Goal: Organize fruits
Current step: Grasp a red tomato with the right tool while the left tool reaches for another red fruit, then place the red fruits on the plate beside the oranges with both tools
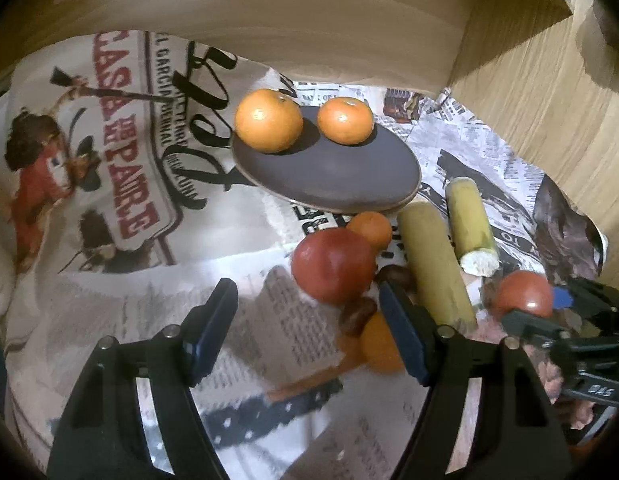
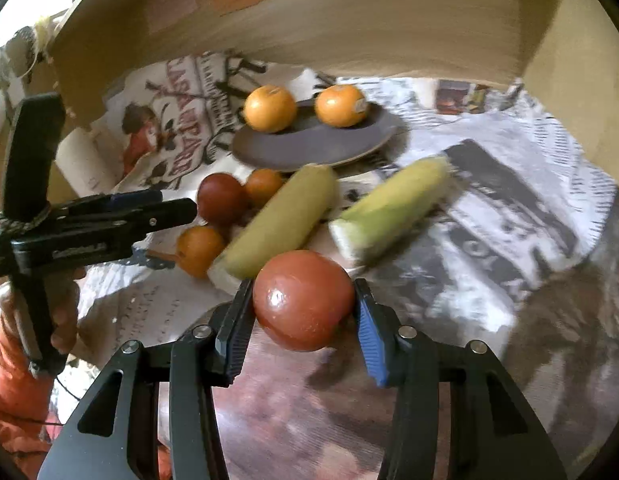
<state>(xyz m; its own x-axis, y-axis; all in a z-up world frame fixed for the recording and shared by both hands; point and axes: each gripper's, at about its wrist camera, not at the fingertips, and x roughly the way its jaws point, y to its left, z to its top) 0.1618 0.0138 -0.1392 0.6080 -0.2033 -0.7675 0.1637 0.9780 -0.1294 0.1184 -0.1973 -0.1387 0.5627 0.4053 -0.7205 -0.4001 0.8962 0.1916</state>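
Note:
A dark plate [image 1: 341,176] [image 2: 309,144] holds two oranges [image 1: 268,120] [image 1: 345,120] [image 2: 270,109] [image 2: 340,105]. Below it lie a red tomato [image 1: 333,266] [image 2: 220,199], a small orange [image 1: 371,229] [image 2: 263,186], another orange [image 1: 379,344] [image 2: 199,249] and two corn pieces [image 1: 433,268] [image 1: 471,226] [image 2: 281,220] [image 2: 393,208]. My left gripper [image 1: 309,328] is open and empty, just left of the pile. My right gripper [image 2: 305,320] is shut on a second red tomato [image 2: 303,300] [image 1: 523,294].
Newspaper-print cloth [image 1: 121,168] [image 2: 489,184] covers the table. A wooden wall [image 1: 309,20] [image 2: 349,20] curves behind the plate, and a wooden panel [image 1: 549,92] stands at the right. The left gripper also shows in the right wrist view [image 2: 165,208].

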